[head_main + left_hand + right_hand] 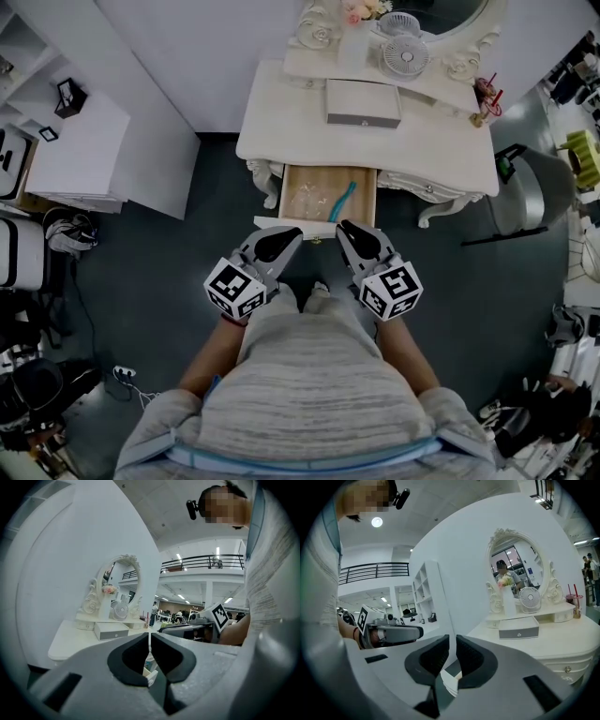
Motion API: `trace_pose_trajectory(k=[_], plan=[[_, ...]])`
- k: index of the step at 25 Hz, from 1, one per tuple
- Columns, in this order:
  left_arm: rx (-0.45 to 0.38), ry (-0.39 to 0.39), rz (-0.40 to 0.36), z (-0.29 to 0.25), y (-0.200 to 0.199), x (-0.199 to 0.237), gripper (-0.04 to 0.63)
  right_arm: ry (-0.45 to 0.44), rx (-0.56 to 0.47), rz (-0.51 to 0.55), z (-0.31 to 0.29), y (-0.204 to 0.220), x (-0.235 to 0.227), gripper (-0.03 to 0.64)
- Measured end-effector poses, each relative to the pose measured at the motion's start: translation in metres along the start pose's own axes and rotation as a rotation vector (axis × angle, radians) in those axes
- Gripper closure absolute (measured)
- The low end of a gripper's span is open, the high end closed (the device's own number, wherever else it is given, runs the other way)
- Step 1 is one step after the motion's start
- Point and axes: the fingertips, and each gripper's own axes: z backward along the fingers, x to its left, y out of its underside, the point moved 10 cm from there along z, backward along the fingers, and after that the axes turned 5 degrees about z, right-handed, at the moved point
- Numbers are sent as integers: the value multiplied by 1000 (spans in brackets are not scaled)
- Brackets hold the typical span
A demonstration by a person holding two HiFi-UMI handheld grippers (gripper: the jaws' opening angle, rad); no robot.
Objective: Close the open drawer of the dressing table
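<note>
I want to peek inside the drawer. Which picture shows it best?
The head view: it looks straight down into the open drawer, showing a teal thing inside. The left gripper view catches only a small corner between its jaws; the right gripper view shows just a white edge, probably its front.

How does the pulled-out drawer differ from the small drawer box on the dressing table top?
The drawer is pulled out and open; the drawer box is shut. The drawer hangs below the table top; the drawer box sits on it. The drawer shows a wood-coloured inside with a teal item in it; the drawer box shows only a grey front. Both face the person.
</note>
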Motion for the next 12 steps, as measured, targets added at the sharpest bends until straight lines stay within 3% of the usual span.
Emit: trace_pose_trajectory(k=[12], plan=[[78, 47, 40, -18, 2, 58, 577, 96, 49, -57, -34, 37, 2, 604]])
